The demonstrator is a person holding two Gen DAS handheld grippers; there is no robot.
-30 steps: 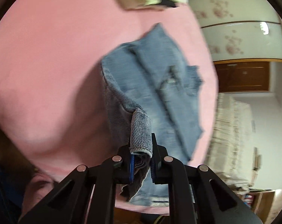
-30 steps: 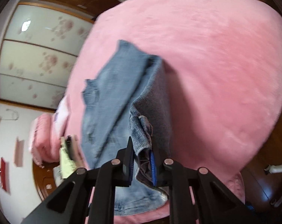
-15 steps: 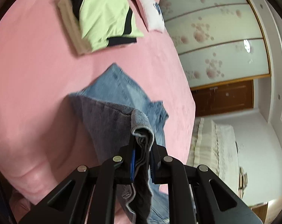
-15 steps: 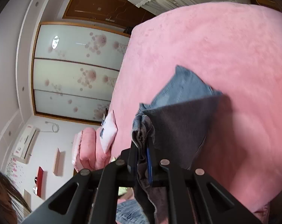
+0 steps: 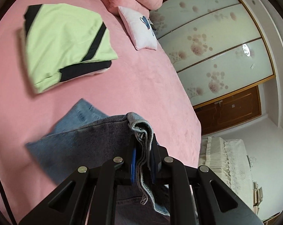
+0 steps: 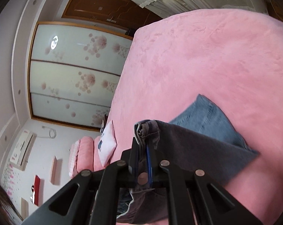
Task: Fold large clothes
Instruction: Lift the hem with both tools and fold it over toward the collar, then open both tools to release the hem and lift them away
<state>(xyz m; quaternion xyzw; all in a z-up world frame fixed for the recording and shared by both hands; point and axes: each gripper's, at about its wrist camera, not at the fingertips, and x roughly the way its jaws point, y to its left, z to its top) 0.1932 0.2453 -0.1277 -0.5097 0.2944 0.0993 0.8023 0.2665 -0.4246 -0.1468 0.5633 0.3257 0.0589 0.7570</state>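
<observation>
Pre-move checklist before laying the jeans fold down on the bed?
1. left gripper clamped on the jeans edge: ok.
2. right gripper clamped on the jeans' other corner: ok.
3. Denim taut between the two grips: cannot tell, neither view shows the whole span.
4. Far end of the jeans resting on the pink bedcover: ok.
5. Landing zone apart from the folded green shirt and small pillow: ok.
6. Edges aligned for a square fold: cannot tell.

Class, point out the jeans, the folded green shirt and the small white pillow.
jeans (image 5: pixel 81 140), left wrist view, dark lifted panel.
folded green shirt (image 5: pixel 66 37), left wrist view, green front.
small white pillow (image 5: pixel 139 30), left wrist view, its face.
</observation>
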